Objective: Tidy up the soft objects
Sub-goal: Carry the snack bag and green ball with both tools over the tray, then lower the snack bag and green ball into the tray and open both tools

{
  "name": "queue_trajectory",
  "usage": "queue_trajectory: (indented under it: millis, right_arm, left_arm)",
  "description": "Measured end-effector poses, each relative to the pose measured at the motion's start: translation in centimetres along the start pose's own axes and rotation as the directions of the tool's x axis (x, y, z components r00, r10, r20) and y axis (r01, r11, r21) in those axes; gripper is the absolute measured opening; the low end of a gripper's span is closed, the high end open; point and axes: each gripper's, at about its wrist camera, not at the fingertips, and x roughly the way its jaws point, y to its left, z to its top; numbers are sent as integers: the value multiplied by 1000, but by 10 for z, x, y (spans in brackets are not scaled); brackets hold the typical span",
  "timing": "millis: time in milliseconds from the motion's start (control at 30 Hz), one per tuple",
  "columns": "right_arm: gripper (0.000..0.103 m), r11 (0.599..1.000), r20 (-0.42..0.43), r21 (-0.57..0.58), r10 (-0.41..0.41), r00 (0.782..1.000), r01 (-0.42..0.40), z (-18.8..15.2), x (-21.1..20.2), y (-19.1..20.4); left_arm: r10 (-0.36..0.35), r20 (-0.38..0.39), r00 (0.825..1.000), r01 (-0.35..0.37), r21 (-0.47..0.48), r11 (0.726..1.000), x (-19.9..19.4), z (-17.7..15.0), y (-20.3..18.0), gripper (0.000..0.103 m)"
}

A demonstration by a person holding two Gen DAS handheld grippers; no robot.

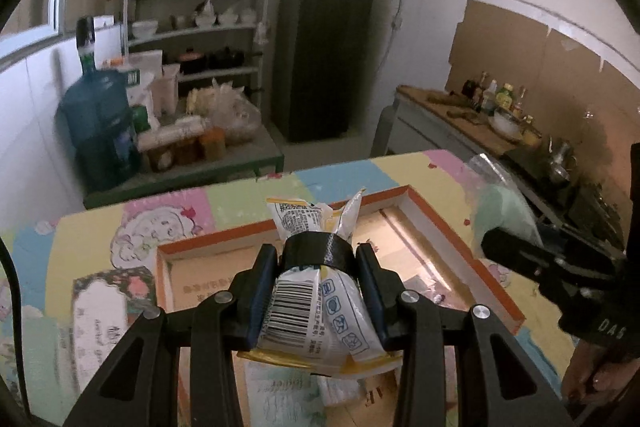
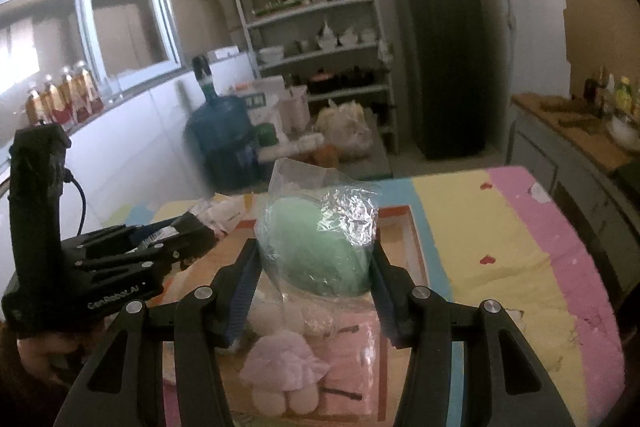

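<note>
Where pastel mat (image 1: 340, 171) covers table | kitchen shelves (image 1: 200, 27) behind | left tool (image 1: 318, 291) clamps packet (image 1: 308, 311) | right tool (image 2: 316, 267) clamps green bagged item (image 2: 320, 251)

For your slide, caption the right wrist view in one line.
Right gripper holds a bagged green soft item over the orange-rimmed box.

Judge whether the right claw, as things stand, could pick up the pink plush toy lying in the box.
Probably not: the right claw is already shut on a bagged green item, directly above the pink plush toy.
</note>
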Motion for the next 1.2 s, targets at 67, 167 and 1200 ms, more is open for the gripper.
queue_trajectory:
  millis: [67,167,1200]
  right_arm:
    - [54,1000,-34,6,1,999,0,0,14,-4]
    - [54,1000,-69,12,7,998,-6,-2,29,-7]
    - [56,997,-302,77,20,953,4,-26,103,-26]
  left_arm:
    - [3,-26,1000,-4,-17,1000,11,-1,5,41]
    - [-4,-71,997,1,-42,999,27,-1,11,41]
    - [2,-236,972,-33,-127,991,79,-8,29,62]
